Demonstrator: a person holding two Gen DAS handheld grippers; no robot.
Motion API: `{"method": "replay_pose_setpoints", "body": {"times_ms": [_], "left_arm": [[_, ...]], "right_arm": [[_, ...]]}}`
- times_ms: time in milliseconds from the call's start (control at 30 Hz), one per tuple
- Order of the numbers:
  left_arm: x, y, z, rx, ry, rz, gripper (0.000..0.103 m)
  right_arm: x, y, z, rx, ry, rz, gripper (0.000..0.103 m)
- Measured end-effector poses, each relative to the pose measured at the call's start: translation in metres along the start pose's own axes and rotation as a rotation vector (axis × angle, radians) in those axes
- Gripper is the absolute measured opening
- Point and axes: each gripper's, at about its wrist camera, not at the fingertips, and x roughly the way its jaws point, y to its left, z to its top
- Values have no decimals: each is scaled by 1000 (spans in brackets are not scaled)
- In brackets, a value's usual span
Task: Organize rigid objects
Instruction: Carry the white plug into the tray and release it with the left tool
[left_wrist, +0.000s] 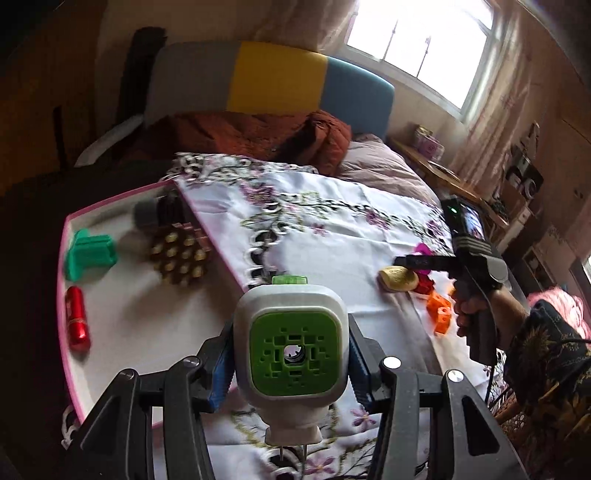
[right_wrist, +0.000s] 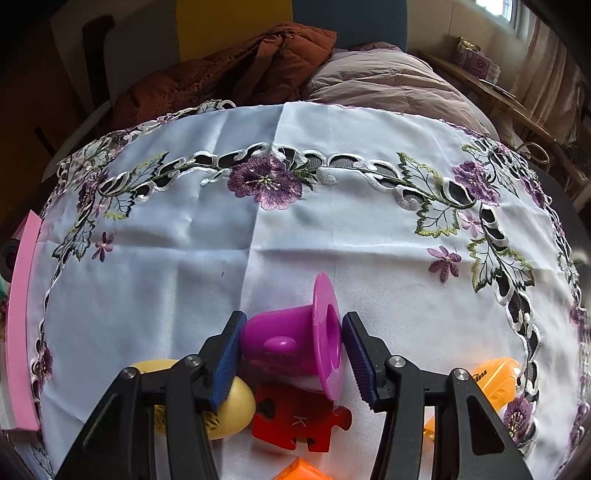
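Fingers of my left gripper (left_wrist: 291, 363) are clamping the grey-green plug-in device (left_wrist: 291, 347). I am carrying it level toward the pink tray (left_wrist: 64, 236). My right gripper (right_wrist: 291, 360) is pinching the purple cup (right_wrist: 295, 343).

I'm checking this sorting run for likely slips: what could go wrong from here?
1. The grey and green device, clamped in the left gripper, could knock the brush or red tube when set in the pink-rimmed tray.
2. The right gripper holds the purple hat across its brim; it may slip.
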Motion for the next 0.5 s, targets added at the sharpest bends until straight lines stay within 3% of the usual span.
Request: {"method": "replay_pose_setpoints", "body": {"times_ms": [300, 500], "left_arm": [[-19, 69, -12, -150, -4, 85, 53], [-13, 116, -13, -299, 19, 94, 53]], "right_arm": [[-1, 4, -2, -31, -9, -17, 54], [-1, 6, -2, -53, -18, -31, 53]]}}
